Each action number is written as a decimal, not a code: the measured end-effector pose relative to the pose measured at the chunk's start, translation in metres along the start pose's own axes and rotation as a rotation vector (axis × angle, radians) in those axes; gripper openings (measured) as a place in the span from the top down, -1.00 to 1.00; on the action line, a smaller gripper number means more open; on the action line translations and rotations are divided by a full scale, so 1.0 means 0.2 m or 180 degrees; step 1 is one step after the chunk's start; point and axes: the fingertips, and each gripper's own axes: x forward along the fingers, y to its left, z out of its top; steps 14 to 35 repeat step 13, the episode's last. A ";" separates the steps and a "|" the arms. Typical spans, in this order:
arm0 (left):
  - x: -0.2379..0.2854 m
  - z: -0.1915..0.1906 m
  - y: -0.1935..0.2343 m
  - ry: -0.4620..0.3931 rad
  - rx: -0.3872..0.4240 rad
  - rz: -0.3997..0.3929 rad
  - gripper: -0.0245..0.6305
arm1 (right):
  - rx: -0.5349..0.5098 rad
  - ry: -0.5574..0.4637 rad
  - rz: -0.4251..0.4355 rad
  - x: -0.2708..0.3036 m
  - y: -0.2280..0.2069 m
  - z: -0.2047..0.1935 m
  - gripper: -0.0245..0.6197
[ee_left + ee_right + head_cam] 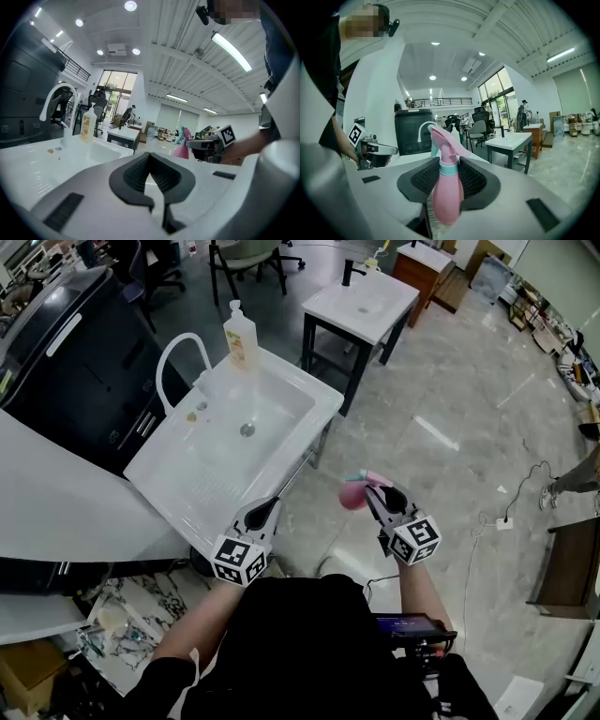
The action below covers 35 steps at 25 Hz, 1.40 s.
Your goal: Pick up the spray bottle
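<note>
Head view: the right gripper (373,491) is held out over the marble floor (441,381), just off the front corner of a white sink (211,479). Its 2 jaws are clamped on a pink spray bottle (353,493), which is lifted clear of every surface. The bottle sits at the jaw tips, its rounded body showing to their left. The left gripper (267,510) hangs over the near edge of the sink, jaws drawn together to a point with nothing in them. A soap bottle (240,337) stands on the sink's far rim, beside a curved white tap (173,357).

Left gripper view: the jaws are closed, tips touching, and empty. Past them on the right, the spray bottle shows in the right gripper's jaws, well apart from the left ones. The sink, tap and soap bottle lie to the left.

Right gripper view: the spray bottle stands upright between the 2 jaws. The dark ribbed pads press on both sides at its teal collar and upper body. The pink trigger head rises above the jaws and the body's lower end hangs below them. The left gripper shows at the left edge.
</note>
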 end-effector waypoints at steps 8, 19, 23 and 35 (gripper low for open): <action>0.09 -0.01 -0.14 0.0031 0.0033 0.0034 0.90 | 0.0021 0.0002 0.0138 -0.07 -0.09 -0.01 0.47; 0.13 -0.05 -0.22 0.0102 0.0000 0.0058 0.90 | 0.0084 0.0050 0.0260 -0.13 -0.10 -0.06 0.47; 0.13 -0.05 -0.22 0.0102 0.0000 0.0058 0.90 | 0.0084 0.0050 0.0260 -0.13 -0.10 -0.06 0.47; 0.13 -0.05 -0.22 0.0102 0.0000 0.0058 0.90 | 0.0084 0.0050 0.0260 -0.13 -0.10 -0.06 0.47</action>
